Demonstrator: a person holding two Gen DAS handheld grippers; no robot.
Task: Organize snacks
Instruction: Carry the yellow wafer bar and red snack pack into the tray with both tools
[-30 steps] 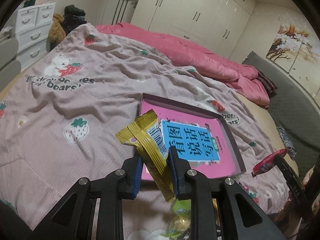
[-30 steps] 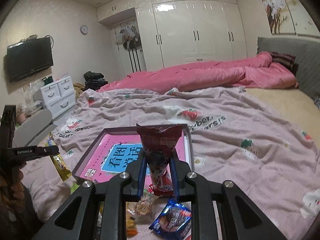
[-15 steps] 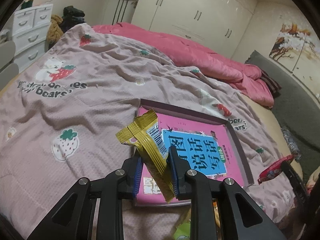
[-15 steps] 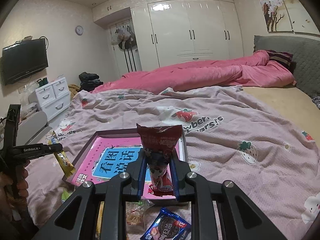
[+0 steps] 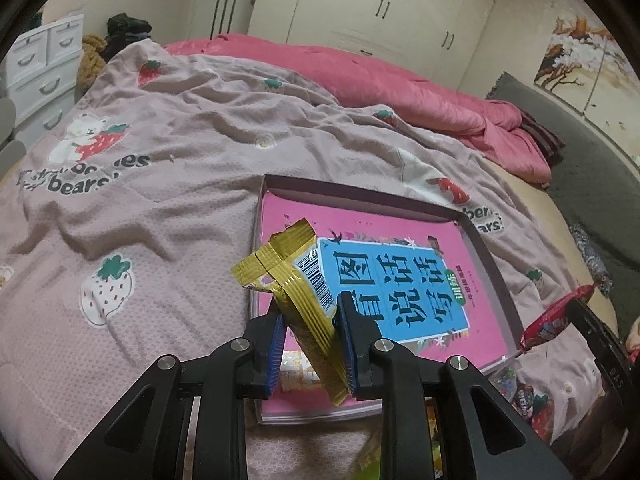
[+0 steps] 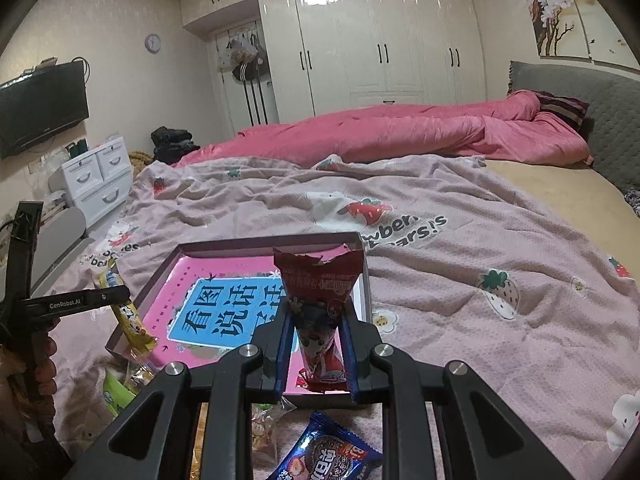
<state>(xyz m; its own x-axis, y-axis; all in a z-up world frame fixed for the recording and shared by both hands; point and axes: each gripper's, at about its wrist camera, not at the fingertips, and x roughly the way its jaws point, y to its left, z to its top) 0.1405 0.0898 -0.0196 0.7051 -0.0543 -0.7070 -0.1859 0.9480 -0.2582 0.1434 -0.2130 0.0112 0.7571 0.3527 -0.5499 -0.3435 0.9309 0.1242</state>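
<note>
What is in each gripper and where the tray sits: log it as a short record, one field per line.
left gripper: shut on yellow snack packet, held above the tray's near left corner
right gripper: shut on red snack packet, held upright over the tray's near edge
tray: shallow box on the strawberry blanket, a pink book lying flat inside
loose snacks: blue cookie packet on the blanket just short of the tray
snacks in tray: none yet
</note>
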